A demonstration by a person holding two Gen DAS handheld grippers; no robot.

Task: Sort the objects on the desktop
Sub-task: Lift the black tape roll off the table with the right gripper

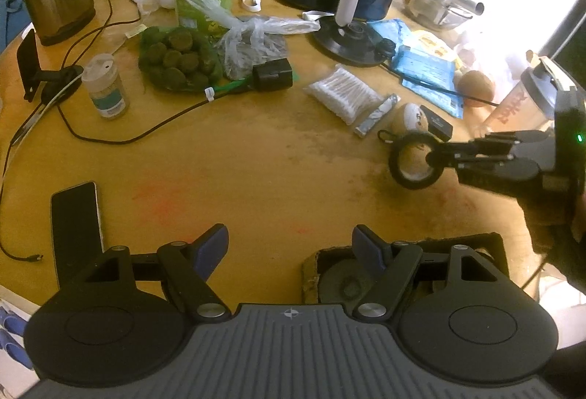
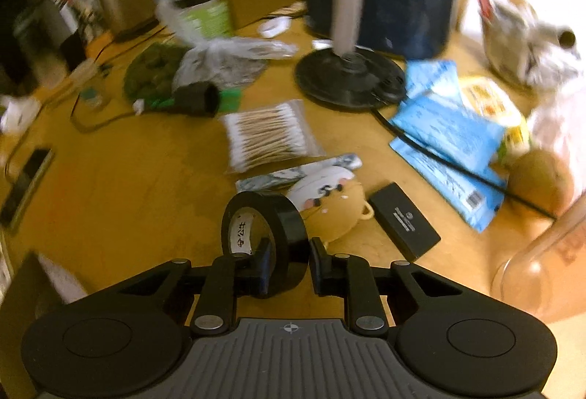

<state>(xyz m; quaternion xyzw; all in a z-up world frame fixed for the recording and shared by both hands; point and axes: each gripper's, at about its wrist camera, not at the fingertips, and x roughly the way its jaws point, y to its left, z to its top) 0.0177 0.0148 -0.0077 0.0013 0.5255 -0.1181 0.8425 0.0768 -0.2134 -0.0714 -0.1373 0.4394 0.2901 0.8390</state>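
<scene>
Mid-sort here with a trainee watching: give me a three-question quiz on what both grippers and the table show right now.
1. True or false: the right gripper is shut on the roll of black tape.
2. What does the left gripper hold? A) phone B) nothing C) cotton swabs
3. Fill in: the phone lies flat on the ____ near the left gripper.

Key:
1. True; one finger sits inside the roll, the other outside.
2. B; its jaws stand open over bare table.
3. Table.

Left claw (image 1: 291, 247) hangs with fingers spread wide; right claw (image 2: 287, 261) is clamped, angled downward.
</scene>
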